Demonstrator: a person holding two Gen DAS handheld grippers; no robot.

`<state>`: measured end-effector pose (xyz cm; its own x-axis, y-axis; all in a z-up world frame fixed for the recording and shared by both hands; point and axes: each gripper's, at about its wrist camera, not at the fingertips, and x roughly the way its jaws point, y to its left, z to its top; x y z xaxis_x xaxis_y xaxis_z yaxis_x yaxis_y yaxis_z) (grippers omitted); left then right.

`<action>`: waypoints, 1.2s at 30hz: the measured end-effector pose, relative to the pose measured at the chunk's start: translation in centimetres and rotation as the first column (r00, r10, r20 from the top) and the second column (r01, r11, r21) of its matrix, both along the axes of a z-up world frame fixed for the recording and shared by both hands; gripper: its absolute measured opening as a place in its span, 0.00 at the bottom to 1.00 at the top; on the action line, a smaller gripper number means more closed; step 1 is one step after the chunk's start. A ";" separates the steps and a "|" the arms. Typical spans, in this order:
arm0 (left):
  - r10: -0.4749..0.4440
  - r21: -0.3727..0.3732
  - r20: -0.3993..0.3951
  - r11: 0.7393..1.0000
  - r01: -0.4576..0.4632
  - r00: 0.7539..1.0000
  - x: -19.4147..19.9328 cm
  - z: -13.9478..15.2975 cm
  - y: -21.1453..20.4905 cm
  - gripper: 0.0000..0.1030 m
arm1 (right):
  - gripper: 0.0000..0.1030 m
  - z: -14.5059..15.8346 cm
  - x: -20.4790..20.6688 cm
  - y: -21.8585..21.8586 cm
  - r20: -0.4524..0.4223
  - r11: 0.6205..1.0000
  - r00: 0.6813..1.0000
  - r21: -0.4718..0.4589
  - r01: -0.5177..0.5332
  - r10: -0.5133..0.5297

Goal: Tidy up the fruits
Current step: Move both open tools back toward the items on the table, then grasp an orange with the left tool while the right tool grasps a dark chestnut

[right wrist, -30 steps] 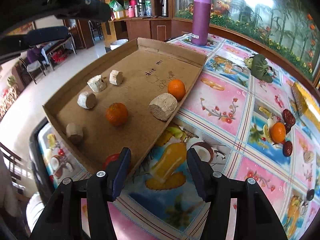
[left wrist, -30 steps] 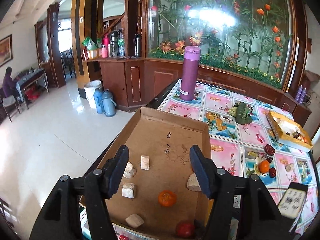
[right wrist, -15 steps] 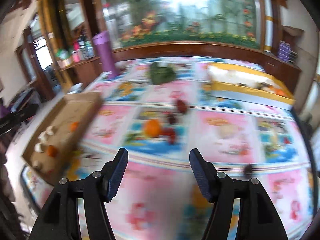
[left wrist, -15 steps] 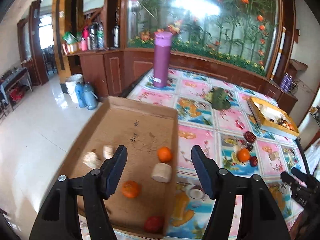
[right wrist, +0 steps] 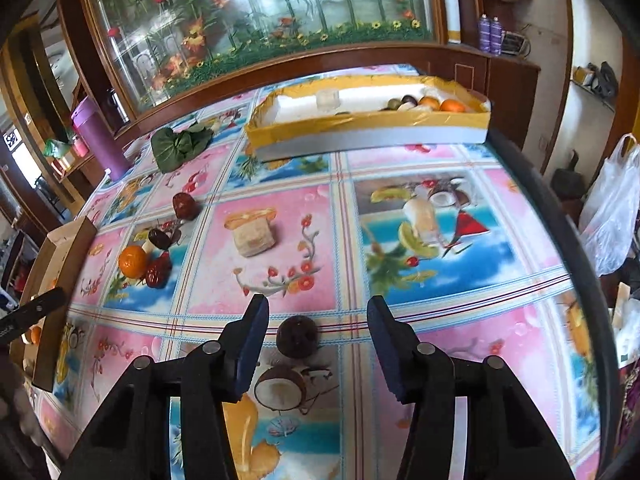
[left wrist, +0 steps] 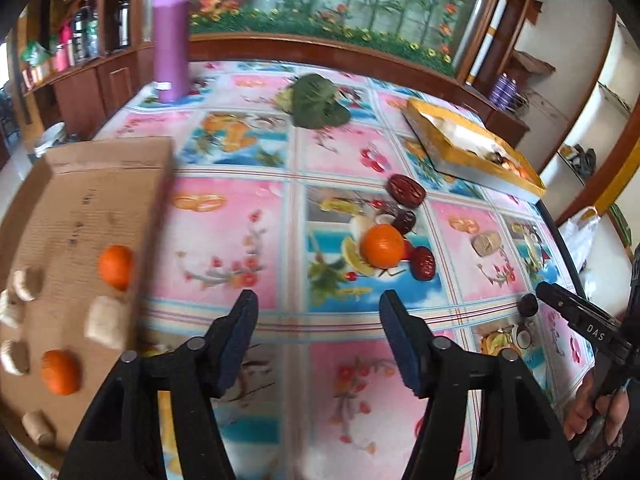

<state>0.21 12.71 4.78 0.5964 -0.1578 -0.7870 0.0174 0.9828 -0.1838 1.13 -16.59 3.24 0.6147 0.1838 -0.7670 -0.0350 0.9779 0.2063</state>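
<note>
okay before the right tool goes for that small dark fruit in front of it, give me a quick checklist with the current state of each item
1. Right tool open: ok, fingers spread, nothing held.
2. Dark fruit lined up: ok, it lies on the tablecloth between the fingertips, slightly left of centre.
3. Space around the fruit: ok, the nearest item, the beige chunk, sits well beyond it.
4. Left tool out of the way: ok, open, empty, pointed toward the orange.
5. Room in the yellow box: ok, its left part is bare.
6. Height above the fruit: cannot tell.
</note>
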 end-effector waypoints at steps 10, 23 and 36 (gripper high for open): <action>-0.117 0.045 0.012 0.992 0.117 0.993 5.9 -2.3 -4.2 0.51 | 0.53 -2.2 0.7 0.8 -0.017 0.999 0.999 -0.002 -0.038 0.038; -0.166 0.024 0.057 0.986 0.165 0.984 6.7 -3.8 -4.5 0.31 | 0.29 -2.3 0.1 3.5 0.015 0.985 0.997 -0.153 -0.075 0.078; -0.110 0.037 0.081 0.994 0.108 0.991 5.7 -3.2 -3.5 0.31 | 0.25 -2.2 0.3 2.9 0.021 0.990 0.998 -0.131 -0.057 0.060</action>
<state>5.89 9.21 1.60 0.6406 -0.2010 -0.7411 0.1388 0.9795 -0.1457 1.44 -13.66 1.03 0.6246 0.1197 -0.7717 -0.0964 0.9924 0.0759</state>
